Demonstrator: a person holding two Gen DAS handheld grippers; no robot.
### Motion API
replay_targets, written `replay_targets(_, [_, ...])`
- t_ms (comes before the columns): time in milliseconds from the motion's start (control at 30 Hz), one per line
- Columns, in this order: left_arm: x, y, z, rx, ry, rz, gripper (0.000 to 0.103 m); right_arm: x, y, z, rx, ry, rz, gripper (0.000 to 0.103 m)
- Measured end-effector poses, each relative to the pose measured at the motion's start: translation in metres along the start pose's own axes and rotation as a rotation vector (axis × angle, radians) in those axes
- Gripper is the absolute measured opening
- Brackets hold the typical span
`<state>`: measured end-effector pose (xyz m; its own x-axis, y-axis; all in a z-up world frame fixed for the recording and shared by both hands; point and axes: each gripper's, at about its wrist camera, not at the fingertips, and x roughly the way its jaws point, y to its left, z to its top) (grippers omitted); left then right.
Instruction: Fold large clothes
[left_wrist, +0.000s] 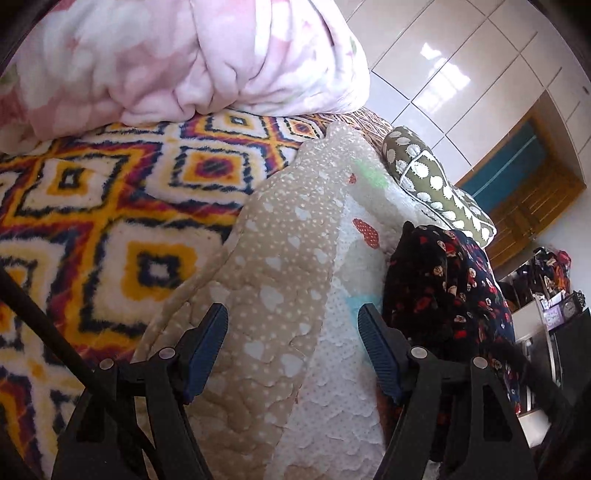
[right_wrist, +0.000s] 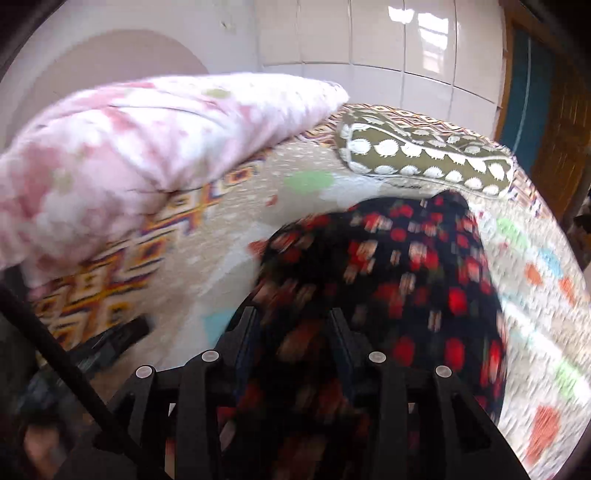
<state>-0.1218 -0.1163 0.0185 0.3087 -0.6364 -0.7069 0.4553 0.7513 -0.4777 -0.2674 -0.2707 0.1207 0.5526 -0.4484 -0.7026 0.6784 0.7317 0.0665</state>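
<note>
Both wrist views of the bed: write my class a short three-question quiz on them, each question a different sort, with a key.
1. True or false: the left gripper holds cloth.
2. What lies between the right gripper's jaws? A) olive pillow B) dark flowered garment C) pink quilt
3. Fill in: the olive pillow is printed with white ____.

Key: 1 false, its jaws stand open over the beige quilt. 2 B, the dark flowered garment. 3 hedgehogs.
</note>
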Motion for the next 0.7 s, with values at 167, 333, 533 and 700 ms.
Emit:
replay_targets(167, [0.002,-0.006,-0.005,0.029,0.003,0.022,0.074,0.014,0.015,-0.058,-0.102,0.067,-0.056,0.043])
replay_targets(333, [0.006,-0.011,-0.009,0.061,0.022,0.047,0.074,-0.021,0.01,-0.053,-0.078,0.007,-0.03,0.047])
replay_targets(533, [0.009,-0.027,-0.012,0.109,0.024,0.048,0.075,-0.068,-0.042,-0.077,0.117,-0.042,-0.067,0.056])
replay_targets(700, [-0.001,-0.05,-0.027,0.194,-0.028,0.098,0.075,-0.095,-0.071,-0.115,0.143,-0.042,-0.137,0.061])
